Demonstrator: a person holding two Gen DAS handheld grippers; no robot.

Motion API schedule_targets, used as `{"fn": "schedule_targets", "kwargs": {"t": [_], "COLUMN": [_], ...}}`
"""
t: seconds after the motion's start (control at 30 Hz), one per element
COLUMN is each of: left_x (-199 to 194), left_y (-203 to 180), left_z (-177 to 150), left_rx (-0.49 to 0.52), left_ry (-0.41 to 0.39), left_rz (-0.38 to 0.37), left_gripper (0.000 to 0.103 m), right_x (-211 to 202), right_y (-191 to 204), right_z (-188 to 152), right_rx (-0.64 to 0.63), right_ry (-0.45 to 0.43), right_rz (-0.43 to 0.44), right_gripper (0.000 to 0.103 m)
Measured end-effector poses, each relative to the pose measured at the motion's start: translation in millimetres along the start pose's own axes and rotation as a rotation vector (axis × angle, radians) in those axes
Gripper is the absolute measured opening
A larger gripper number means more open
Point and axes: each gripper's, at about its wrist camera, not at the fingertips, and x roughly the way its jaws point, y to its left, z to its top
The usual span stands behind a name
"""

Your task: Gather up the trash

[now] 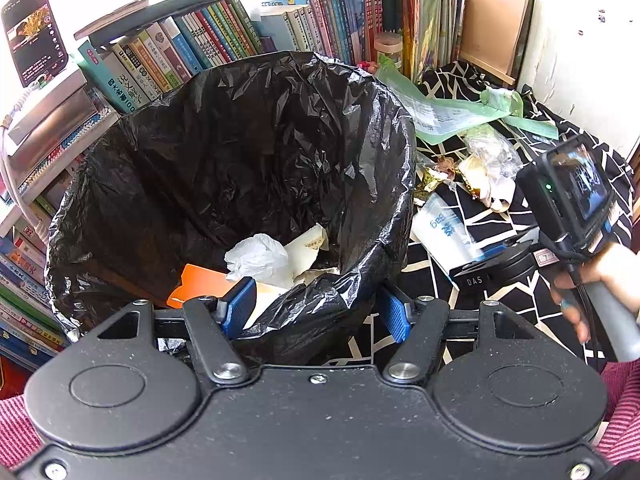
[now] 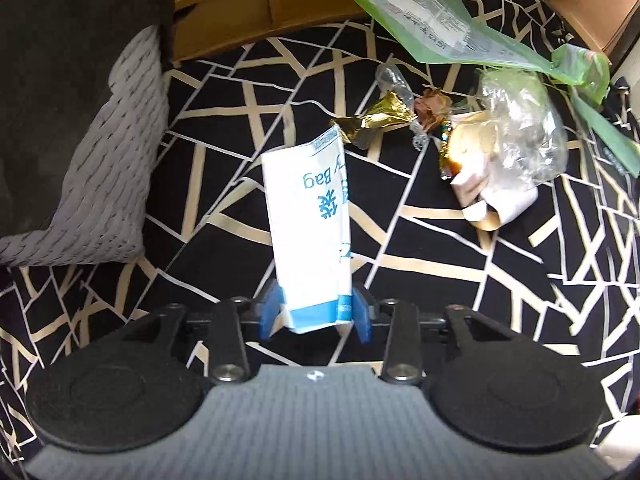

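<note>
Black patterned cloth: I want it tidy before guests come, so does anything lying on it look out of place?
Yes. Litter is scattered at the far right of the cloth: a green plastic bag, a gold wrapper and a crumpled clear bag. The right tool holds a white-and-blue pouch.

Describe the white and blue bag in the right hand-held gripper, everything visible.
The white and blue bag is a flat, slim pouch, seemingly glossy plastic or coated paper, white with blue print reading "Bag" upside down, a snowflake-like mark and a blue band along its near end. It stands nearly upright, lifted off the black patterned cloth, its far end creased. The right hand-held gripper pinches its near end between blue pads. Nothing else touches it; other wrappers lie beyond.
</note>
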Motion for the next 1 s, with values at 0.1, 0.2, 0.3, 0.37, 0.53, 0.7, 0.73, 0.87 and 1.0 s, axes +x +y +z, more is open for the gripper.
{"fn": "schedule_targets", "kwargs": {"t": [0.1, 0.2, 0.3, 0.37, 0.53, 0.7, 0.73, 0.87, 1.0], "left_x": [0, 0, 0, 0, -1, -1, -1, -1, -1], "left_y": [-1, -1, -1, 0, 0, 0, 0, 0, -1], "left_z": [0, 0, 0, 0, -1, -1, -1, -1, -1], "left_rx": [0.001, 0.001, 0.004, 0.006, 0.008, 0.007, 0.006, 0.007, 0.008], "left_ry": [0.001, -0.001, -0.002, -0.003, -0.004, -0.004, -0.004, -0.004, -0.003], "left_rz": [0.003, 0.001, 0.001, 0.001, 0.001, 0.001, 0.001, 0.001, 0.002], "left_gripper": [0.064, 0.064, 0.064, 0.064, 0.064, 0.064, 0.064, 0.064, 0.064], "right_x": [4, 3, 8, 13, 19, 20, 21, 25, 27], "right_y": [-2, -4, -6, -4, 7, 0, -1, -2, 2], "right_z": [1, 6, 9, 9, 7, 7, 8, 7, 6], "right_rx": [0.017, 0.012, 0.04, 0.039, -0.009, 0.038, 0.043, 0.046, 0.027], "right_ry": [-0.013, -0.095, -0.142, -0.142, -0.154, -0.154, -0.15, -0.126, -0.113], "right_rz": [0.018, 0.017, 0.009, 0.012, -0.033, -0.064, -0.068, -0.066, -0.064], "right_gripper": [0.068, 0.076, 0.077, 0.077, 0.07, 0.048, 0.041, 0.036, 0.033]}}
